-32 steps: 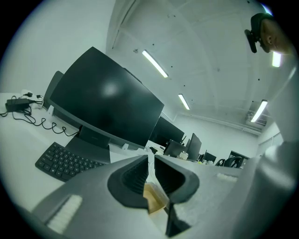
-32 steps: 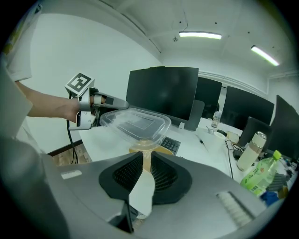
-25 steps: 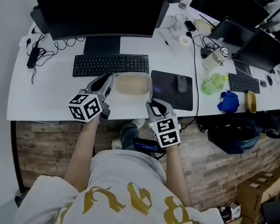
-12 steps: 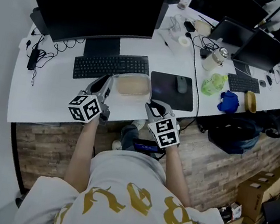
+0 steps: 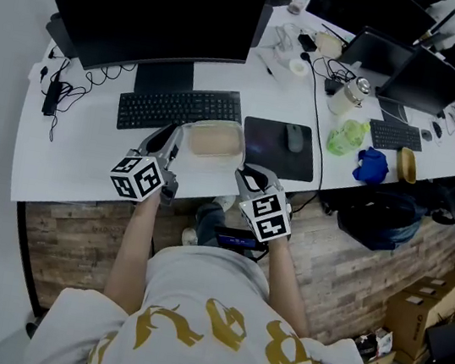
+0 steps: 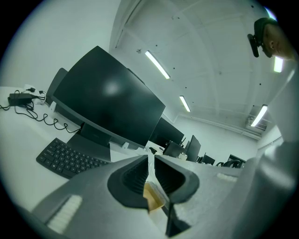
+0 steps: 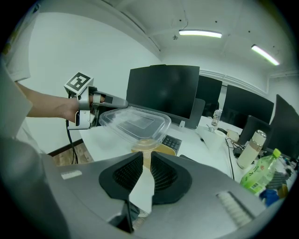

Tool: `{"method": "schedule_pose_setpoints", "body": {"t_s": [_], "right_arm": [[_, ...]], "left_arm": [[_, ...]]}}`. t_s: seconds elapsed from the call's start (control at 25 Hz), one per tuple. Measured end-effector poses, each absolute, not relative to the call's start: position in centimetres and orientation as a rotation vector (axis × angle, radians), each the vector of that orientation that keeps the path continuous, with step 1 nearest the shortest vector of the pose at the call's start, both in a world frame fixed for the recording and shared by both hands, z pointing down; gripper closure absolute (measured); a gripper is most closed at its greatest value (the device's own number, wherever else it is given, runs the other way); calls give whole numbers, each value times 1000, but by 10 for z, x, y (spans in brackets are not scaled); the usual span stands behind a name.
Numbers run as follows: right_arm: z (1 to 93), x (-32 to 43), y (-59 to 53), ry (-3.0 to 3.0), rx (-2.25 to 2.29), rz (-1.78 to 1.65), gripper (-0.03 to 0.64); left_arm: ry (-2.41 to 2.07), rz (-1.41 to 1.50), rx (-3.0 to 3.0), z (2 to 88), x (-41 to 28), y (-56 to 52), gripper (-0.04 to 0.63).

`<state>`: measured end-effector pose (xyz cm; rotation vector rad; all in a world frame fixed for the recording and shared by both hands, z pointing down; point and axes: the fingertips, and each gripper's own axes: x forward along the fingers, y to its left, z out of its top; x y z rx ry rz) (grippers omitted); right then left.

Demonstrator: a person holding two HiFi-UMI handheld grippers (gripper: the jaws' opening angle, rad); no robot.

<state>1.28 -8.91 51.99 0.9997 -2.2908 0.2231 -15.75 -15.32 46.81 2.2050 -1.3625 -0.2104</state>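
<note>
A tan food container (image 5: pixel 213 139) with a clear plastic lid (image 7: pixel 135 122) hangs above the desk's front edge, held between both grippers. My left gripper (image 5: pixel 172 141) is shut on its left rim; in the left gripper view the jaws (image 6: pixel 150 161) pinch a tan edge (image 6: pixel 153 197). At the opposite end, my right gripper (image 5: pixel 244 173) is shut on the right rim, and the tan base (image 7: pixel 156 148) shows just past its jaws (image 7: pixel 146 161). The left gripper (image 7: pixel 100 100) with its marker cube appears across the lid in the right gripper view.
A black keyboard (image 5: pixel 179 107) and a large dark monitor (image 5: pixel 161 8) lie behind the container. To the right are a mouse pad (image 5: pixel 280 149) with a mouse (image 5: pixel 295 136), a green bottle (image 5: pixel 346 136), a flask (image 5: pixel 350 93) and a blue cloth (image 5: pixel 373 166).
Both grippers keep their hold on the container. The left gripper's view has shifted very slightly; otherwise nothing has moved.
</note>
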Motion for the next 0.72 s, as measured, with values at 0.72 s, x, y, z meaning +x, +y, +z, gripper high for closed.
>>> {"method": "schedule_pose_setpoints", "body": {"t_s": [0.72], "right_arm": [[524,11,-94,-2284,976,246,538]], "left_arm": [[-1358,-216,2175,478,-161,-160,558]]}}
